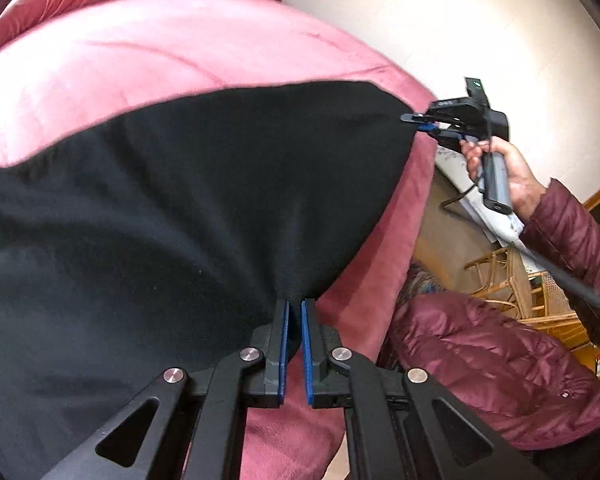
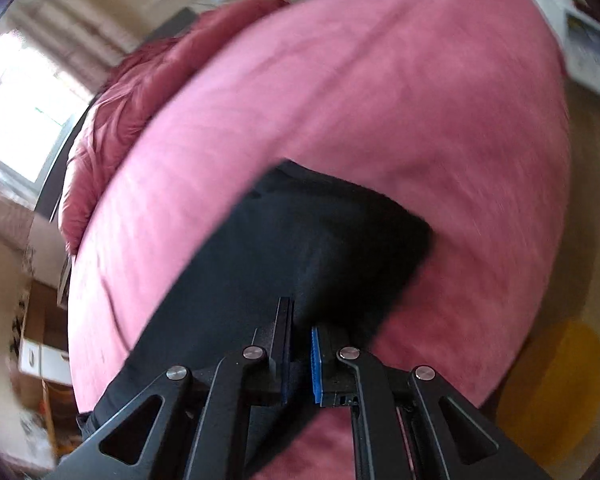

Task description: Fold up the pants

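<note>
The black pants [image 1: 204, 208] hang stretched above a pink bed cover [image 1: 172, 48]. My left gripper [image 1: 295, 304] is shut on the pants' near edge, its blue pads pinching the cloth. My right gripper [image 1: 420, 123] shows in the left wrist view at the far right, shut on the pants' far corner. In the right wrist view the pants [image 2: 300, 248] run from my right gripper [image 2: 300, 320] out over the pink cover [image 2: 380, 100]; the cloth sits between its pads. That view is blurred.
A rumpled darker pink quilt [image 2: 148, 88] lies at the bed's far end. A person's maroon puffer jacket [image 1: 480, 360] and a wicker chair [image 1: 532, 292] stand right of the bed. A window [image 2: 24, 108] is at the left, a yellow round thing [image 2: 556, 392] on the floor.
</note>
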### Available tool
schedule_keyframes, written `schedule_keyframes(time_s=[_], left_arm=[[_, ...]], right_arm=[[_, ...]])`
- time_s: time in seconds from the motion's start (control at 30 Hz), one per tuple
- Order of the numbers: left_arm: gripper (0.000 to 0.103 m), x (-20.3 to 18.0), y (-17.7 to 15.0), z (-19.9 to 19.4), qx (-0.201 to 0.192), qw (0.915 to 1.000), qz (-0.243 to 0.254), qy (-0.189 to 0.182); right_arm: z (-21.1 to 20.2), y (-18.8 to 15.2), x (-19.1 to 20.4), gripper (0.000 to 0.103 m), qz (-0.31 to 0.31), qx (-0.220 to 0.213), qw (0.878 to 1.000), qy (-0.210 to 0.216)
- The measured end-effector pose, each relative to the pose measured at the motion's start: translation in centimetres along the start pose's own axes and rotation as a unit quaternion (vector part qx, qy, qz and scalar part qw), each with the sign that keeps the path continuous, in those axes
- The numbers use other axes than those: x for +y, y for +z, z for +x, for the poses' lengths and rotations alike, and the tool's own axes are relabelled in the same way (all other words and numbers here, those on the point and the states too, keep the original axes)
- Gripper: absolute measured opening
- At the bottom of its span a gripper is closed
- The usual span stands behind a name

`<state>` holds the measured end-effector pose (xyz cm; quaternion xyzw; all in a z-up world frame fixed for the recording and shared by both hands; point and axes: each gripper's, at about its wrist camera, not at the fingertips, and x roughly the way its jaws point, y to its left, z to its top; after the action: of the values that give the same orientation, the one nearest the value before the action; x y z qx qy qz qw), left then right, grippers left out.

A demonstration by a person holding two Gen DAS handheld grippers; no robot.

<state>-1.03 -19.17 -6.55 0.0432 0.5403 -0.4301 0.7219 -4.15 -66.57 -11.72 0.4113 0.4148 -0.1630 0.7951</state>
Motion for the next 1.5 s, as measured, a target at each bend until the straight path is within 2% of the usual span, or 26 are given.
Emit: schedule_keyframes(time_s=[0.13,0.23,0.27,0.4,0.47,0.57,0.63,0.7,0.77,0.87,0.93,0.97,1.07,1.13,1.23,1.27,1.33,1.37,1.47,1.5], left_arm=[[0.007,0.7,-0.4,1.1,0.007,0.9997,-0.022,0.007],[0.022,1.3,-0.4,0.4,0.001,0.9991,-0.042,0.000],[0.022,1.5,-0.4,0.1,-0.003,0.9987,-0.050,-0.004],[0.026,2.4,-0.9,-1.1,-0.025,0.9954,-0.089,-0.027],[0.026,3.5,-1.3,-2.6,-0.038,0.9931,-0.109,-0.020],[0.027,5.9,-2.4,-4.6,-0.058,0.9872,-0.148,0.002],[0.027,7.8,-3.7,-6.6,-0.080,0.9798,-0.180,0.031],[0.027,9.5,-4.9,-8.1,-0.100,0.9712,-0.209,0.054],[0.028,11.2,-6.3,-9.7,-0.117,0.9592,-0.238,0.098],[0.028,13.0,-8.0,-11.2,-0.134,0.9441,-0.270,0.134],[0.028,13.9,-9.1,-12.1,-0.140,0.9343,-0.289,0.155],[0.028,14.3,-9.4,-12.3,-0.144,0.9313,-0.295,0.158],[0.028,14.8,-10.5,-12.8,-0.153,0.9251,-0.308,0.160],[0.028,14.5,-10.8,-12.6,-0.155,0.9249,-0.307,0.163],[0.028,14.4,-10.9,-12.3,-0.150,0.9284,-0.294,0.171],[0.028,14.3,-11.0,-12.2,-0.147,0.9297,-0.288,0.176],[0.028,14.2,-11.2,-11.9,-0.145,0.9316,-0.283,0.176],[0.028,14.2,-11.2,-11.9,-0.143,0.9324,-0.282,0.176],[0.028,14.7,-11.6,-11.8,-0.139,0.9335,-0.277,0.180],[0.028,14.9,-11.7,-11.8,-0.139,0.9337,-0.277,0.179]], right_arm=[[0.7,-0.6,-2.4,0.012,0.047,0.004,0.999,0.018],[0.4,-0.2,-2.7,0.014,0.060,-0.007,0.998,0.026],[0.2,0.0,-2.9,0.014,0.063,-0.011,0.998,0.027],[0.1,0.4,-3.1,0.011,0.067,-0.019,0.998,0.004],[0.3,0.4,-2.8,0.011,0.053,-0.012,0.998,-0.020],[0.2,0.2,-2.8,0.012,0.060,-0.007,0.998,-0.029],[-0.2,0.1,-2.2,0.020,0.058,-0.011,0.998,-0.038],[-1.6,0.0,-1.2,0.036,0.022,-0.028,0.996,-0.078],[-2.9,-0.2,0.1,0.037,-0.005,-0.042,0.994,-0.098],[-3.9,-1.0,3.4,0.037,-0.054,-0.042,0.994,-0.082],[-3.4,-1.9,6.7,0.037,-0.100,-0.020,0.994,-0.049],[-2.5,-2.9,9.5,0.037,-0.138,0.003,0.990,-0.019],[-0.2,-6.0,16.5,0.037,-0.226,0.066,0.970,0.057],[1.8,-9.0,21.9,0.037,-0.281,0.115,0.946,0.112],[4.6,-14.1,29.8,0.037,-0.352,0.185,0.900,0.180],[5.7,-16.2,32.9,0.037,-0.380,0.206,0.880,0.195],[6.9,-19.1,36.3,0.037,-0.410,0.234,0.856,0.210],[8.0,-20.8,38.7,0.037,-0.430,0.251,0.840,0.215],[10.7,-23.9,42.4,0.037,-0.460,0.295,0.809,0.214],[11.5,-24.6,43.2,0.037,-0.469,0.303,0.803,0.209]])
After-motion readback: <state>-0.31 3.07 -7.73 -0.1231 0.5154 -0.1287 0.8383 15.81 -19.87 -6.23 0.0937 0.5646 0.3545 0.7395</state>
